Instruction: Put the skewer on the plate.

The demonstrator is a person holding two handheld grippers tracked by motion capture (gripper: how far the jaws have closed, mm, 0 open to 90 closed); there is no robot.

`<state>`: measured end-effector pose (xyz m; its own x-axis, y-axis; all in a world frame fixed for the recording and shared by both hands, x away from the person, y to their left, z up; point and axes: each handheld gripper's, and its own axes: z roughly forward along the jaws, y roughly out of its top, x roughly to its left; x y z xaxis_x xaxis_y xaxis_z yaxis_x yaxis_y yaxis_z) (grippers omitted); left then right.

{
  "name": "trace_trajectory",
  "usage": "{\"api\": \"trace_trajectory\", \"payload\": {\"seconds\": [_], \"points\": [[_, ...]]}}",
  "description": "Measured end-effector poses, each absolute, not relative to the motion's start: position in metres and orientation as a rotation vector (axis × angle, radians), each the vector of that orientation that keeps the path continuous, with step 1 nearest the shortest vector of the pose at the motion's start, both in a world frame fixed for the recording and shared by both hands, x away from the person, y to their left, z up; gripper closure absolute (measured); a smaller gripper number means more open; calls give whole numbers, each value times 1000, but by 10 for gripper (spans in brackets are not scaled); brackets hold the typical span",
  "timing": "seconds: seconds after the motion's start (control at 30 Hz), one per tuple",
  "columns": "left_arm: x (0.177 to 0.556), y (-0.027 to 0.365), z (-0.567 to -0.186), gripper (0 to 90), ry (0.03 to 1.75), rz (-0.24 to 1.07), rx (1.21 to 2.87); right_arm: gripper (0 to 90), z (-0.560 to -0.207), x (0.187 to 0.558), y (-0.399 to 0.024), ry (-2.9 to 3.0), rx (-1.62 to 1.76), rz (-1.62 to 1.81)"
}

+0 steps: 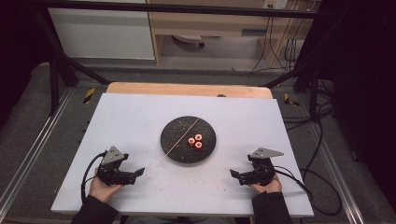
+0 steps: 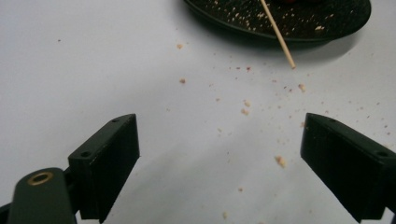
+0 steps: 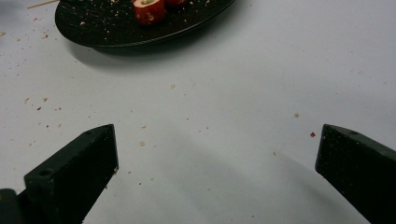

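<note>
Wooden skewer [image 1: 181, 136] across black plate [image 1: 173, 148]

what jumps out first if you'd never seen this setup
The black plate at the middle of the white table draws the eye first, with three small red pieces clustered on it and a thin wooden skewer lying slantwise across it, its near end poking off the rim. Next come the left gripper and right gripper, open and empty, one at each near corner, and the crumbs scattered between them and the plate.
</note>
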<state>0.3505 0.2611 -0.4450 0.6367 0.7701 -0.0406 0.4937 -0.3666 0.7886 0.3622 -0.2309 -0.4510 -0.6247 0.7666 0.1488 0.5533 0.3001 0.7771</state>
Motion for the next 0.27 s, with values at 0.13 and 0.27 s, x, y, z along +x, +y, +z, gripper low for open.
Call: {"api": "trace_trajectory", "payload": {"seconds": [0.13, 0.27], "points": [[348, 263, -450, 113, 983, 422, 2061, 3, -452, 362, -231, 2320, 1193, 1231], [349, 263, -450, 112, 982, 428, 2058, 2, -452, 362, -231, 2324, 1184, 1225]]}}
